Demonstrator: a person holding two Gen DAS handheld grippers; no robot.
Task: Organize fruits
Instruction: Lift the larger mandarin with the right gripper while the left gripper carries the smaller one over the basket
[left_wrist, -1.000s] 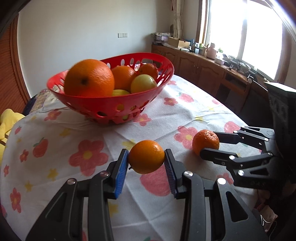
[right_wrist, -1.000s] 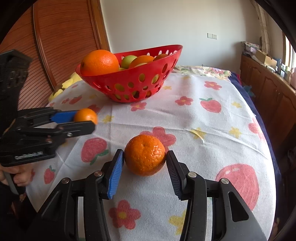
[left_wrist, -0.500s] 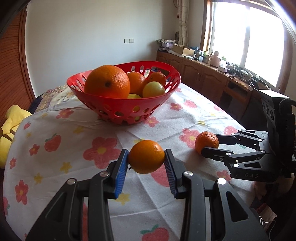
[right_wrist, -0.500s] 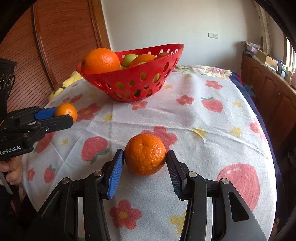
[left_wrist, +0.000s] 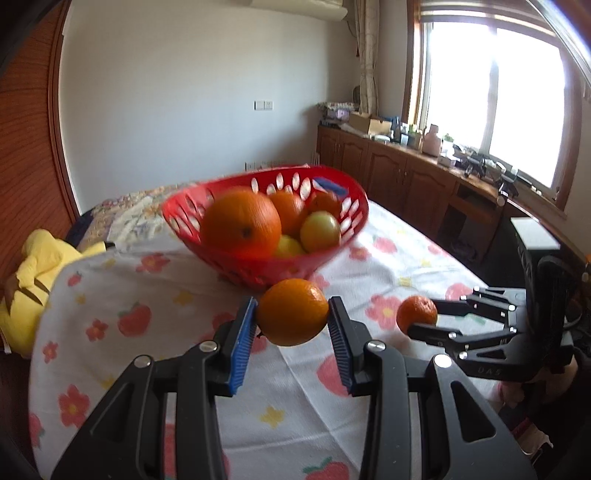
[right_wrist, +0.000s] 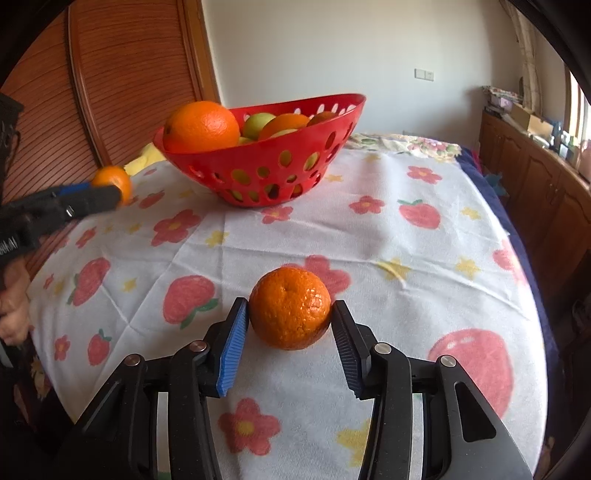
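Observation:
My left gripper is shut on a small orange and holds it in the air, just in front of the red perforated basket. The basket holds a large orange and several other orange and yellow-green fruits. In the right wrist view the left gripper and its orange hang left of the basket. My right gripper is shut on a mandarin that rests on the flowered tablecloth. The left wrist view shows that same right gripper and mandarin at the right.
A yellow plush toy lies beyond the table's left edge. Wooden cabinets with clutter on top run under the window. A wooden panel stands behind the basket. A person's hand grips the left tool.
The left gripper has risen with its orange and drawn closer to the basket. The right gripper and its mandarin have stayed in place on the cloth.

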